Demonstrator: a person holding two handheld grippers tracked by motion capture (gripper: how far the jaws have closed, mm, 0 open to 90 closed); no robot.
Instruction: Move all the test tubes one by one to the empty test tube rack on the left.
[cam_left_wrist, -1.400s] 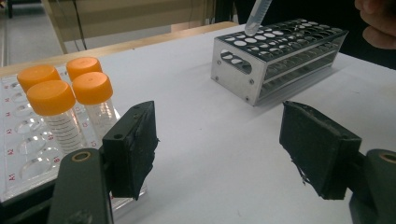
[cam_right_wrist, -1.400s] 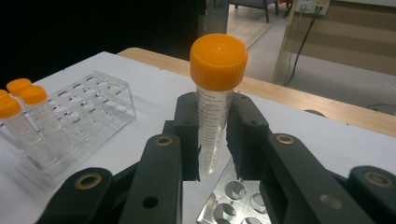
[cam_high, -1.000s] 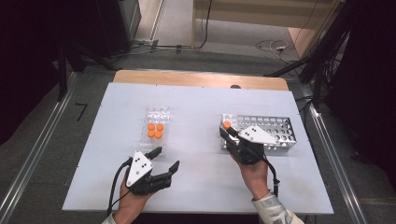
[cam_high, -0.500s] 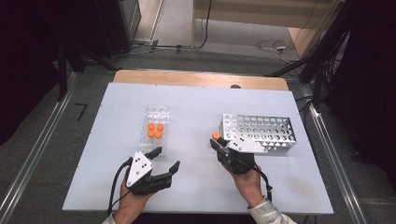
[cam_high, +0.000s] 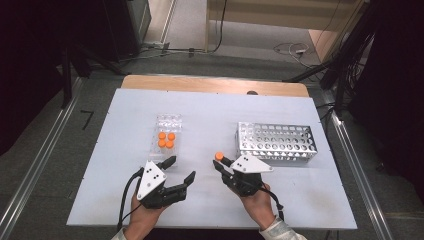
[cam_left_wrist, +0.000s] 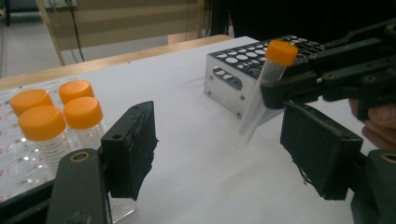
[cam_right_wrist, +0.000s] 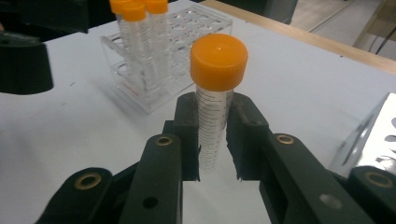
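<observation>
The right gripper (cam_high: 223, 165) squeezes one tube (cam_right_wrist: 214, 100) with an orange cap, held up over the counter (cam_high: 300, 195) between the clear rack (cam_high: 168, 124) and the metal rack (cam_high: 276, 141). The left gripper (cam_high: 179, 170) is open and holds nothing. Four capped tubes (cam_high: 166, 139) stand in the clear rack, so most of the moving looks left to do. I cannot tell if the metal rack holds any tubes, because its far holes are hard to see.
</observation>
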